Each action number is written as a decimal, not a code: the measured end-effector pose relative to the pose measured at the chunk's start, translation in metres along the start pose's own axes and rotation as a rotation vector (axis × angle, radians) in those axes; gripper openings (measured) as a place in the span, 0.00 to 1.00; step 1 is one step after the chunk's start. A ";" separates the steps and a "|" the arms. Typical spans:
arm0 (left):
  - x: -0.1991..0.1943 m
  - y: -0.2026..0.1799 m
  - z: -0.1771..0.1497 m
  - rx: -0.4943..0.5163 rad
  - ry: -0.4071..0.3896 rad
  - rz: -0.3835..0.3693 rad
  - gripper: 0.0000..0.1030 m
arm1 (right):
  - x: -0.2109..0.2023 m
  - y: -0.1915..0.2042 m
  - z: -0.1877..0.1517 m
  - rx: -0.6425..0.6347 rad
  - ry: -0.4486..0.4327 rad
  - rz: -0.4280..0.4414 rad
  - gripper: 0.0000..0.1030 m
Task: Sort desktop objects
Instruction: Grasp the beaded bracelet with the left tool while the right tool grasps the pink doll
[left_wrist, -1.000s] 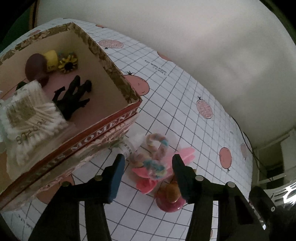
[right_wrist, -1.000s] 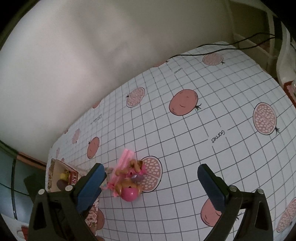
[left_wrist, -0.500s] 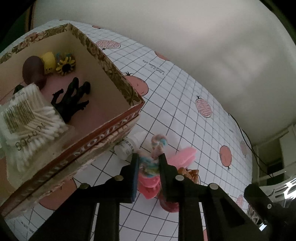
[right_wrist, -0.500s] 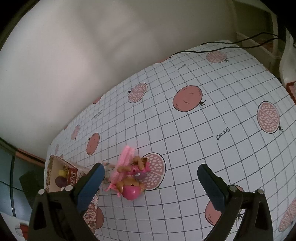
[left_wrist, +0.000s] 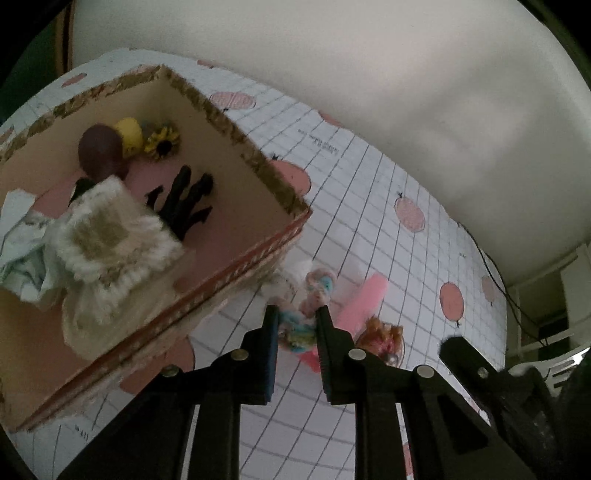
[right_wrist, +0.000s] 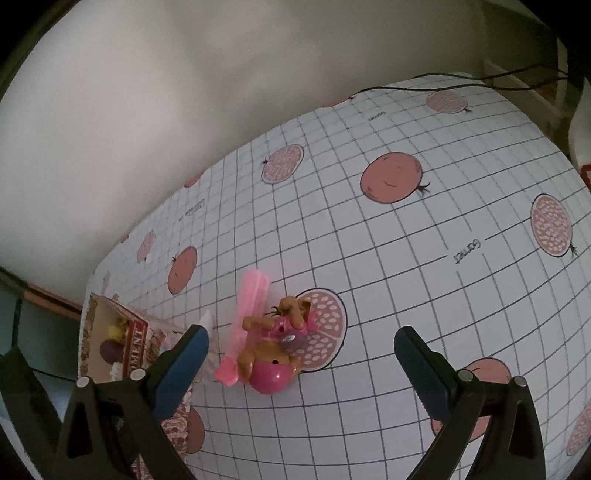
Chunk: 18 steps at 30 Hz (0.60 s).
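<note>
My left gripper (left_wrist: 295, 325) is shut on a pastel braided hair tie (left_wrist: 314, 291) and holds it just off the table by the corner of the open cardboard box (left_wrist: 258, 162). A pink clip (left_wrist: 362, 299) and a small doll on a pink ball (left_wrist: 384, 339) lie under and right of it. The box holds a pack of cotton swabs (left_wrist: 110, 236), a black claw clip (left_wrist: 184, 206), a sunflower clip (left_wrist: 162, 142) and a brown ball (left_wrist: 99, 151). My right gripper (right_wrist: 299, 350) is open, above the doll (right_wrist: 273, 354) and pink clip (right_wrist: 251, 295).
A small white bottle (left_wrist: 288, 280) lies against the box side. The tablecloth (right_wrist: 406, 258) has a grid and pomegranate print. A black cable (right_wrist: 480, 77) runs along the far table edge. The box corner (right_wrist: 122, 343) shows at the left in the right wrist view.
My left gripper closed on the braided hair tie and lifted it toward the box. My right gripper stayed open and drifted slightly.
</note>
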<state>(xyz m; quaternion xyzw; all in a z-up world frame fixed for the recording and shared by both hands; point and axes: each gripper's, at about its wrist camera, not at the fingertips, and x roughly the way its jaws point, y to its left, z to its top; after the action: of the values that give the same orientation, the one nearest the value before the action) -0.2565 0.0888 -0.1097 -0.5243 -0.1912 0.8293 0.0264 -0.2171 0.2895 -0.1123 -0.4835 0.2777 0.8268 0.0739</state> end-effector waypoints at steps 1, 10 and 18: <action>0.000 0.001 -0.001 -0.002 0.012 0.006 0.20 | 0.002 0.001 -0.001 -0.005 0.002 -0.004 0.99; -0.004 0.014 -0.003 -0.026 0.059 0.031 0.20 | 0.023 0.017 -0.014 -0.064 0.055 -0.072 0.88; -0.002 0.023 0.000 -0.043 0.071 0.011 0.20 | 0.034 0.020 -0.019 -0.072 0.080 -0.114 0.70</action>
<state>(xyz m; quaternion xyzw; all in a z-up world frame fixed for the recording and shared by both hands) -0.2524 0.0666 -0.1161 -0.5549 -0.2049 0.8061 0.0172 -0.2277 0.2574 -0.1400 -0.5337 0.2224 0.8106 0.0923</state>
